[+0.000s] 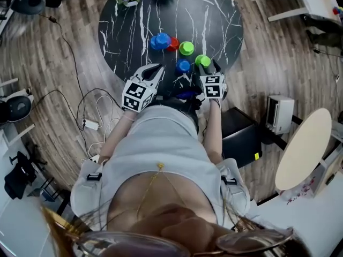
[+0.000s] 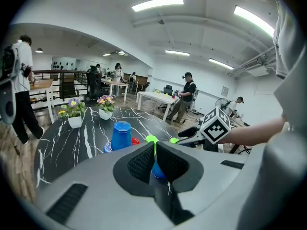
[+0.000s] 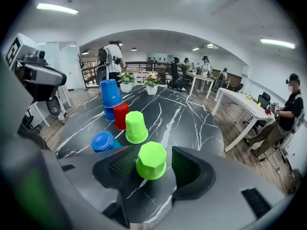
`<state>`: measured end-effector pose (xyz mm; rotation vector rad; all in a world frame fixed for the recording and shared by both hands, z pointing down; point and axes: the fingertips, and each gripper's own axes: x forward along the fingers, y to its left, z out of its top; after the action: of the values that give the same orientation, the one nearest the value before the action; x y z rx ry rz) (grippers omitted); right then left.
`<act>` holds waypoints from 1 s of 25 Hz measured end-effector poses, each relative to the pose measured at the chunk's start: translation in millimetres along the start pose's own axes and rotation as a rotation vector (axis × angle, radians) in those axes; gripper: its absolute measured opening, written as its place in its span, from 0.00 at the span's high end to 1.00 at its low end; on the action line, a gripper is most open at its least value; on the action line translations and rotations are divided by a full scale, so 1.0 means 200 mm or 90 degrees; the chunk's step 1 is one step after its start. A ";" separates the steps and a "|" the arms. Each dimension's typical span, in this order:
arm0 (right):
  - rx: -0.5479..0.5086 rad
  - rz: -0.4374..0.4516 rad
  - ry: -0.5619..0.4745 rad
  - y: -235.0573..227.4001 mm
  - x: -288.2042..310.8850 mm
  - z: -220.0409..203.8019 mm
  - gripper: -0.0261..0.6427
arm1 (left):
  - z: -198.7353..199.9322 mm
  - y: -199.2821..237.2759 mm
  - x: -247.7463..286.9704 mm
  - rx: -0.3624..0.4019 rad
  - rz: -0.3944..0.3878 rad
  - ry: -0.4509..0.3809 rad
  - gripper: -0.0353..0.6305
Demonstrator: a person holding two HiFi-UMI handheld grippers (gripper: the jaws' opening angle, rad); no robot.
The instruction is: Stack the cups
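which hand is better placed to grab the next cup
Right. The right gripper has its fingers apart around the near green cup, not clamped on it, so it probably only has to close. The left gripper is shut on nothing and would have to open first.

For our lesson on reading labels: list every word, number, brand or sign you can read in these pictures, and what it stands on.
No text can be read anywhere.
On the marker cubes: black-and-white square patterns only, no letters.
On the cups: plain, no print.
On the wall notice: too small to read.
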<state>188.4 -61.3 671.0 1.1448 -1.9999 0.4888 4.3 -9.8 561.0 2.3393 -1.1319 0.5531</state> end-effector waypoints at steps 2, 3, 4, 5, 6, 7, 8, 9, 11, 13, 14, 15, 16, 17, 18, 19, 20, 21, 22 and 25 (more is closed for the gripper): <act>-0.001 0.001 0.006 0.00 0.02 -0.01 0.60 | -0.01 0.00 0.00 -0.001 0.001 0.003 0.89; 0.000 0.002 0.008 0.00 0.03 -0.02 0.60 | -0.01 0.00 0.00 -0.001 0.001 0.005 0.89; -0.001 0.003 0.010 -0.01 0.03 -0.02 0.60 | -0.01 0.00 0.00 -0.001 0.001 0.005 0.89; -0.002 0.005 0.013 0.00 0.04 -0.03 0.59 | -0.01 0.00 0.00 -0.001 0.002 0.006 0.89; -0.003 0.006 0.016 0.00 0.05 -0.03 0.59 | 0.00 0.00 0.00 -0.001 0.002 0.007 0.89; -0.004 0.008 0.019 0.00 0.06 -0.04 0.59 | 0.00 0.01 0.00 0.000 0.003 0.007 0.89; -0.005 0.009 0.021 0.00 0.06 -0.04 0.59 | 0.00 0.01 0.00 0.000 0.003 0.008 0.89; -0.005 0.010 0.024 0.00 0.07 -0.05 0.59 | 0.00 0.01 0.00 -0.001 0.004 0.008 0.89; -0.004 0.010 0.027 0.00 0.09 -0.06 0.59 | 0.00 0.02 0.00 -0.002 0.006 0.009 0.89; -0.004 0.008 0.027 0.00 0.10 -0.06 0.59 | -0.02 0.03 -0.01 -0.003 0.009 0.013 0.89; -0.003 0.006 0.028 0.00 0.11 -0.06 0.59 | -0.02 0.03 -0.01 -0.003 0.011 0.014 0.89; -0.002 0.005 0.030 0.00 0.11 -0.06 0.59 | -0.02 0.04 -0.02 -0.002 0.013 0.015 0.89; 0.000 0.003 0.031 0.00 0.11 -0.06 0.59 | -0.03 0.04 -0.02 -0.002 0.014 0.015 0.89; 0.003 0.001 0.031 0.00 0.11 -0.06 0.59 | -0.03 0.05 -0.03 -0.002 0.016 0.015 0.89; 0.005 -0.001 0.031 -0.01 0.11 -0.07 0.60 | -0.03 0.05 -0.03 -0.003 0.017 0.014 0.89; 0.005 -0.003 0.032 -0.01 0.12 -0.07 0.61 | -0.03 0.05 -0.03 -0.003 0.018 0.013 0.89; 0.005 -0.005 0.031 -0.01 0.12 -0.07 0.62 | -0.03 0.06 -0.04 -0.003 0.018 0.012 0.89; 0.005 -0.006 0.031 -0.01 0.12 -0.07 0.63 | -0.03 0.06 -0.04 -0.003 0.018 0.011 0.89; 0.006 -0.006 0.030 -0.01 0.12 -0.07 0.63 | -0.03 0.06 -0.04 -0.003 0.017 0.011 0.89; 0.009 -0.006 0.031 -0.01 0.12 -0.07 0.63 | -0.03 0.07 -0.05 -0.002 0.016 0.011 0.89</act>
<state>188.5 -66.0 698.7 1.1395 -1.9510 0.5234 -13.3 -8.1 564.8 2.3162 -1.1543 0.5780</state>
